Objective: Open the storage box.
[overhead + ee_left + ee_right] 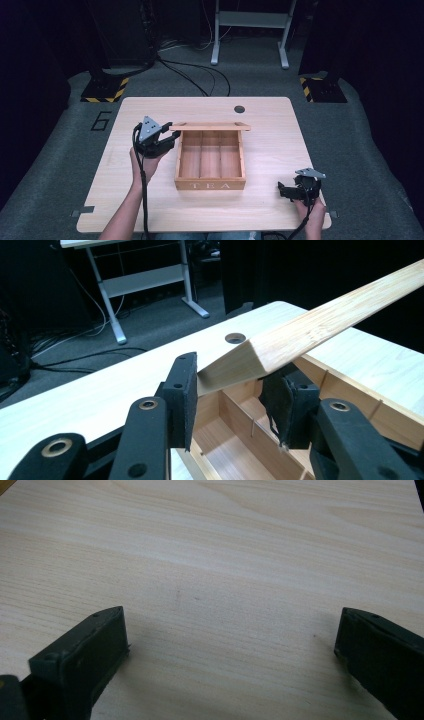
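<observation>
High view: a pale wooden table [150, 210] carries a box [210, 184] at its middle, front marked "TEA", its lid [210, 127] raised at the far edge. The left tool [169, 134] has its jaws around the lid's corner; whether they clamp it is unclear. The right tool [283, 191], jaws spread and empty, sits near the table's right front corner.

Tan tea box [210, 184], pale wood table [270, 145]
</observation>
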A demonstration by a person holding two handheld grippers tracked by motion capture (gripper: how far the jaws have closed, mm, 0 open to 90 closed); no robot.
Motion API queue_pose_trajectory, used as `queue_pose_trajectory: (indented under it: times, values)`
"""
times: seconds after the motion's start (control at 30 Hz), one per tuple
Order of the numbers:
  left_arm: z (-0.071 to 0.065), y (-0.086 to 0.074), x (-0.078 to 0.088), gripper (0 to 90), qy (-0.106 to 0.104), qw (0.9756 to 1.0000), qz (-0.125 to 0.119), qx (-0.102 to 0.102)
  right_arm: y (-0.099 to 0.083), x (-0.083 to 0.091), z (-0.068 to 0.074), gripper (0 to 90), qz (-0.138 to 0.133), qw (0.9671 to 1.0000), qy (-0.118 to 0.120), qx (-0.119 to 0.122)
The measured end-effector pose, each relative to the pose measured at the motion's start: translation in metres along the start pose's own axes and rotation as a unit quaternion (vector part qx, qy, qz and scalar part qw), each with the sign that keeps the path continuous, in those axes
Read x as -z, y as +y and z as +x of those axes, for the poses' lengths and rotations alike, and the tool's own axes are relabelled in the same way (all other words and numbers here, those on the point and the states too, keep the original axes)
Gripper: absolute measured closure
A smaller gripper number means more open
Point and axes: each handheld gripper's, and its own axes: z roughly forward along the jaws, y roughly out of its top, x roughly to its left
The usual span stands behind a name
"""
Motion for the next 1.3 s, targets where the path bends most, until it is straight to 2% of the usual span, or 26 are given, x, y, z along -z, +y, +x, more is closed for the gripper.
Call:
queue_pose_trajectory:
  times: [0.33,0.53,0.6,0.67,1.03,1.1,1.2,1.3]
  values:
    - [-0.008,-0.021,0.006,55.5,-0.01,0.9999,0.003,0.001,0.0,0.0,0.0,0.1,0.001,1.0,0.001,0.002]
    - [-0.015,-0.042,0.01,54.3,-0.015,0.9999,0.002,0.006,0.0,0.0,0.0,0.1,0.0,1.0,0.001,0.002]
    - [-0.016,-0.044,0.01,54.0,-0.014,0.9999,0.002,0.007,0.0,0.0,0.0,0.1,0.0,1.0,0.001,0.002]
    - [-0.019,-0.055,0.011,53.7,-0.014,0.9999,0.002,0.007,0.0,0.0,0.0,0.1,0.0,1.0,0.0,0.001]
    - [-0.024,-0.087,0.009,50.9,-0.033,0.999,0.013,0.026,0.0,0.0,0.0,0.1,0.0,1.0,0.0,0.002]
    - [-0.026,-0.093,0.009,49.9,-0.03,0.9991,0.017,0.025,0.0,0.0,0.0,0.0,0.0,1.0,0.0,0.001]
    - [-0.028,-0.104,0.006,49.6,-0.037,0.9983,0.022,0.04,0.0,0.0,0.0,0.1,0.0,1.0,0.0,0.002]
    - [-0.029,-0.112,0.004,49.2,-0.041,0.9977,0.032,0.044,0.0,0.0,0.0,0.0,0.0,1.0,0.0,0.001]
